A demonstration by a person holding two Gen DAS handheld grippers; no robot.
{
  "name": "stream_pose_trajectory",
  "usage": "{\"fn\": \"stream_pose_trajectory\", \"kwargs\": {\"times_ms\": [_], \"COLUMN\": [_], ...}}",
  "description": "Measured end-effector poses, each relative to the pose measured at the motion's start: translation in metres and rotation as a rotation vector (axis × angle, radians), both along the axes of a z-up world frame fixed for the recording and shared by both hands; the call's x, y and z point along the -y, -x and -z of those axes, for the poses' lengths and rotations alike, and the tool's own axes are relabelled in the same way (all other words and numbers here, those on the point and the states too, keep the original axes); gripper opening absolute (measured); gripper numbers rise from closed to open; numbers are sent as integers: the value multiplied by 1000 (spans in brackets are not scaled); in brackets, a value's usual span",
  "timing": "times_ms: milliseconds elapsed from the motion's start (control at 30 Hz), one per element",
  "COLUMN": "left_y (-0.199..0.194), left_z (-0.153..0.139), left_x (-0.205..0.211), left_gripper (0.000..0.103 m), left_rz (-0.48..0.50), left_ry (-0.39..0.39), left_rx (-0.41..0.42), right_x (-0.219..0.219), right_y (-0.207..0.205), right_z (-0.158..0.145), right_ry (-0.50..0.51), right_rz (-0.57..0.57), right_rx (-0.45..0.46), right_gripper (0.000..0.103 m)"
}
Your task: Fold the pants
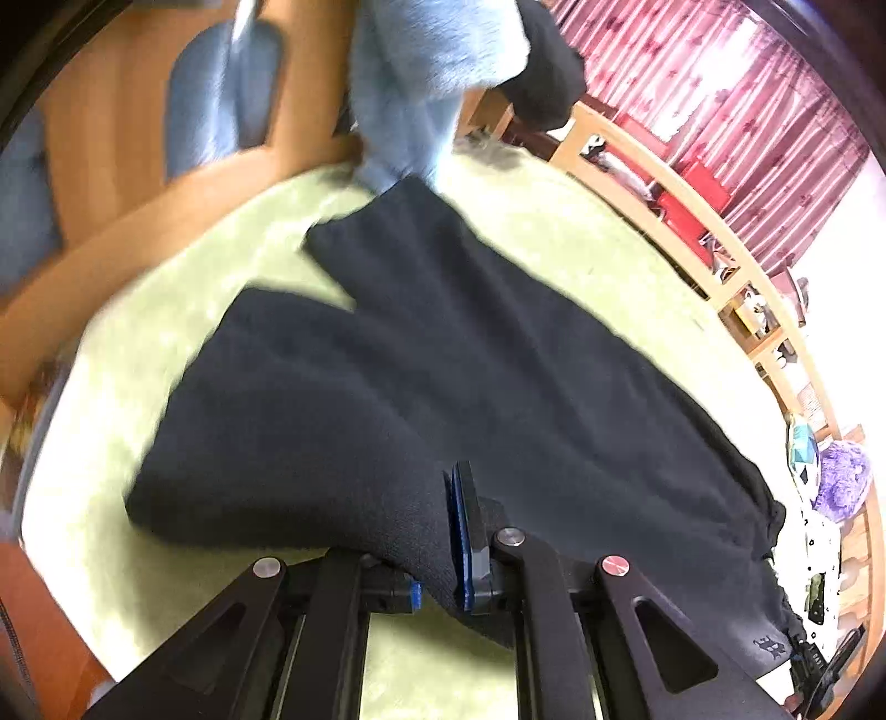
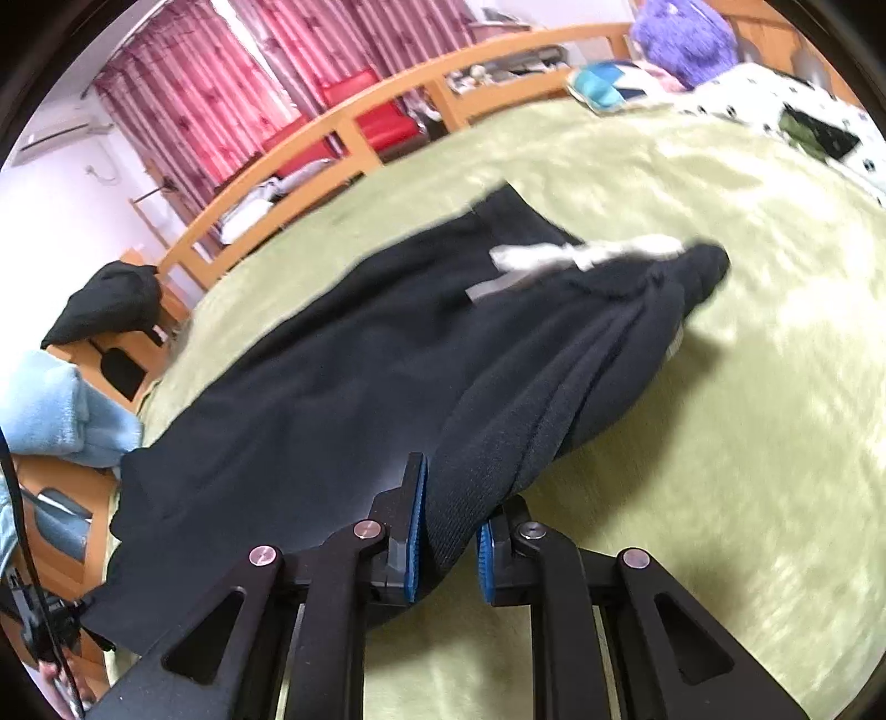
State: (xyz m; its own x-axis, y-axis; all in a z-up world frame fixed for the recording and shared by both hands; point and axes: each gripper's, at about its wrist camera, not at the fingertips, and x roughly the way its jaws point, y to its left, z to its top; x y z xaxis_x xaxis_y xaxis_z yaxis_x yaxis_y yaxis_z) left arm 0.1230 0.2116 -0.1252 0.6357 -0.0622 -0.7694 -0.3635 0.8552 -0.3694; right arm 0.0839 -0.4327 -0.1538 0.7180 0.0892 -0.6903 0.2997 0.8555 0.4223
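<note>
Dark navy pants (image 1: 443,376) lie spread on a light green blanket (image 1: 138,421), the two leg ends pointing away in the left wrist view. My left gripper (image 1: 437,554) is shut on a fold of the pants' near edge, the cloth draped over its left finger. In the right wrist view the pants (image 2: 343,387) stretch away, with the bunched waistband and white inner labels (image 2: 559,257) at the far end. My right gripper (image 2: 451,531) is shut on a thick gathered edge of the pants, lifted slightly off the blanket (image 2: 720,443).
A wooden bed rail (image 2: 343,127) runs along the far side, with red boxes and pink curtains (image 2: 221,83) behind. A light blue fleece garment (image 1: 421,72) and a black bundle (image 2: 111,310) sit at the bed end. A purple plush (image 2: 686,39) and spotted cloth (image 2: 803,111) lie near the other end.
</note>
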Motion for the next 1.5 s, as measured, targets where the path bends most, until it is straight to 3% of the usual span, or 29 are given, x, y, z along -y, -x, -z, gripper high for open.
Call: {"fn": "stream_pose_trajectory", "kwargs": {"times_ms": [267,500,600,667,733,800,833,900,1000,1133,1267,1500], "left_y": [-81,-176,-215,-234,-243,-243,-238,-220,-190,-157,-131,-111], "left_z": [-32,-50,-49,-40,-23,-7,0,4,-7,-9,20,101], "left_x": [29,32,30,34,45,57,64,72,75,75,76,72], "left_gripper": [9,9,10,13,15,28,33,59,80,83,83,82], "left_rz": [37,-4,-10,-6,32,81,110,146,135,145,147,115], "left_ry": [-117,-134,-78,-66,-77,-89,-95,-121,-185,-230,-185,80], "left_rx": [47,102,121,105,54,18,5,19,67,41,-26,-111], "right_x": [-16,-19,-16,-10,-5,-6,-10,-17,-24,-22,-13,20], "right_y": [-83,-183,-230,-257,-272,-272,-268,-255,-229,-189,-151,-118], "right_z": [-51,-74,-76,-67,-48,-32,-25,-15,-5,6,28,82], "right_ry": [141,196,213,179,129,106,115,152,177,211,215,19], "right_rz": [-88,-99,-73,-32,1,-5,-19,-39,-80,-79,-54,32], "right_rx": [38,73,83,58,2,-9,-9,-23,-44,-58,-100,-165], "right_gripper": [15,15,16,23,37,55,56,58,60,69,70,70]}}
